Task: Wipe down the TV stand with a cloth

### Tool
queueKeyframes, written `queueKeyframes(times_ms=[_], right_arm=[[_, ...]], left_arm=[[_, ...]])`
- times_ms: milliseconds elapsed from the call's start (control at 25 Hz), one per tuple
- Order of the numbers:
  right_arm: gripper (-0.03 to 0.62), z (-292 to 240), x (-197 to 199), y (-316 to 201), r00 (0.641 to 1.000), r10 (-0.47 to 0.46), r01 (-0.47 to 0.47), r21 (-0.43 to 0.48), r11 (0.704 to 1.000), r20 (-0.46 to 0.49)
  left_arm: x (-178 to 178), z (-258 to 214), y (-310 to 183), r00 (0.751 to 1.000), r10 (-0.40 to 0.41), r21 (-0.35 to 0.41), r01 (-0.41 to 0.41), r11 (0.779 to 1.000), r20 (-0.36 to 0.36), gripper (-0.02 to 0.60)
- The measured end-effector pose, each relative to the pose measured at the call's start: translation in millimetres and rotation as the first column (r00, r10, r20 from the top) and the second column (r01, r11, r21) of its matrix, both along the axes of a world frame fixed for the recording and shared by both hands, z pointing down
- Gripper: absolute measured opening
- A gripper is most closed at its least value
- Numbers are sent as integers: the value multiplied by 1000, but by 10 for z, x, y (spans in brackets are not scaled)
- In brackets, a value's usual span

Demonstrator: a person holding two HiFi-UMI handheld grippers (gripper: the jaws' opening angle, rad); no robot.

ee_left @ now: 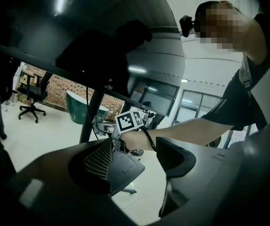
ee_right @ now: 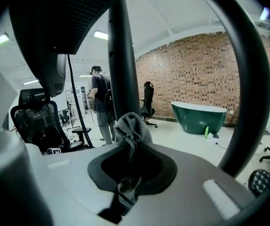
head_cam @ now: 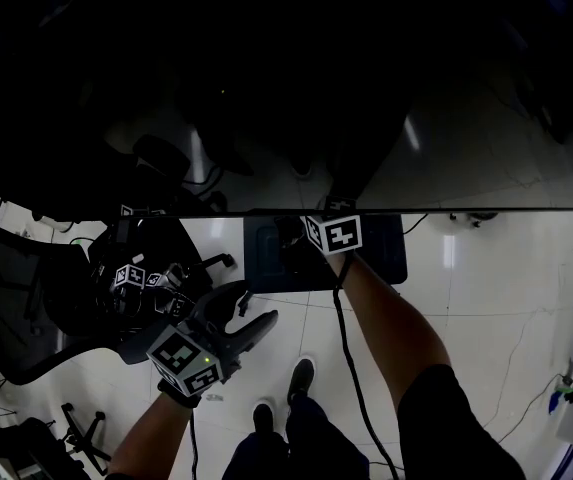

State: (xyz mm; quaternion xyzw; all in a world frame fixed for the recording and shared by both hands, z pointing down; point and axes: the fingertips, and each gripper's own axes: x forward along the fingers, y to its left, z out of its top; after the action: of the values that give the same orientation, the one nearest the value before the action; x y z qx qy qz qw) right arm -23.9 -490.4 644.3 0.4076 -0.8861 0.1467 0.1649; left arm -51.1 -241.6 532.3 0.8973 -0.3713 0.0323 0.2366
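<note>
The TV stand's dark base plate (head_cam: 371, 258) lies on the white floor just below the TV's lower edge. My right gripper reaches onto it, and in the head view mainly its marker cube (head_cam: 334, 234) shows. In the right gripper view, the right gripper (ee_right: 130, 169) is shut on a grey knitted cloth (ee_right: 132, 128), which bunches up right in front of the stand's black pole (ee_right: 122, 55). My left gripper (head_cam: 251, 308) hangs lower left, away from the stand. Its jaws stand apart and hold nothing (ee_left: 135, 160). It looks toward the right cube (ee_left: 129, 121) and the base plate (ee_left: 123, 169).
The dark TV screen (head_cam: 286, 88) fills the upper half of the head view. A black office chair (head_cam: 26, 288) stands at the left. A cable (head_cam: 351, 368) trails beside my feet (head_cam: 301, 378). A standing person (ee_right: 99, 102) and a green tub (ee_right: 198, 117) are farther off.
</note>
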Motion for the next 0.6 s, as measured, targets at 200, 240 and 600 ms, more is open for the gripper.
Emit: queueKeyframes(times_ms=[200, 240, 600], right_arm=[[25, 253, -173, 64, 999, -2, 6, -89, 996, 42], [25, 299, -253, 104, 999, -4, 9, -108, 994, 51], [25, 669, -1146, 554, 992, -14, 49, -274, 960, 129]], left_arm=[[55, 103, 67, 1000, -5, -6, 5, 1000, 11, 317], [72, 137, 81, 1000, -3, -11, 3, 1000, 14, 318], [103, 319, 114, 1000, -12, -41, 12, 999, 19, 317]])
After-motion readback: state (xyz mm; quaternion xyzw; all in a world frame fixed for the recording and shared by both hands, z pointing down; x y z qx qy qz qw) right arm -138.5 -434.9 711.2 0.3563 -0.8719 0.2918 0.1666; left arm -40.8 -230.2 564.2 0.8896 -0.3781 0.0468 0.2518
